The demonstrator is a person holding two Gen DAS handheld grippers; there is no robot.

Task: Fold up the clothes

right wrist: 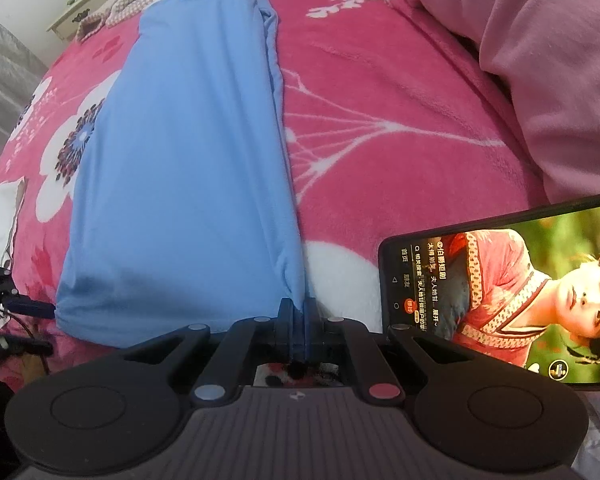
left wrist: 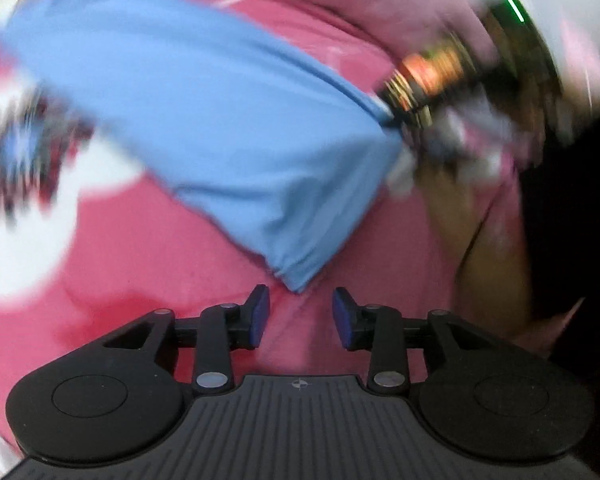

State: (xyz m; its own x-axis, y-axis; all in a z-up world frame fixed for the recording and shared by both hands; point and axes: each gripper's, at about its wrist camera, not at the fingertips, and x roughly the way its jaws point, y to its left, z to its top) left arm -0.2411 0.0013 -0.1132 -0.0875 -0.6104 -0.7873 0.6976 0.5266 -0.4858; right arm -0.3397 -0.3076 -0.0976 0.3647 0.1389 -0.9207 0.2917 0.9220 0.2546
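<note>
A light blue garment (right wrist: 188, 160), folded into a long strip, lies flat on the pink flowered bedspread (right wrist: 380, 100) and runs away from me in the right wrist view. My right gripper (right wrist: 299, 312) is shut on its near right corner, with cloth pinched between the blue pads. In the blurred left wrist view the same blue garment (left wrist: 204, 112) crosses the picture, one corner hanging just above my left gripper (left wrist: 300, 312). That gripper is open with nothing between its pads. Black parts with a blue pad, my left gripper (right wrist: 28, 326), show by the garment's near left corner.
A phone (right wrist: 500, 304) playing a video lies on the bed close to the right of my right gripper. A pale pink fleece blanket (right wrist: 540, 60) is bunched at the far right. A small cabinet (right wrist: 88, 4) stands beyond the bed, far left.
</note>
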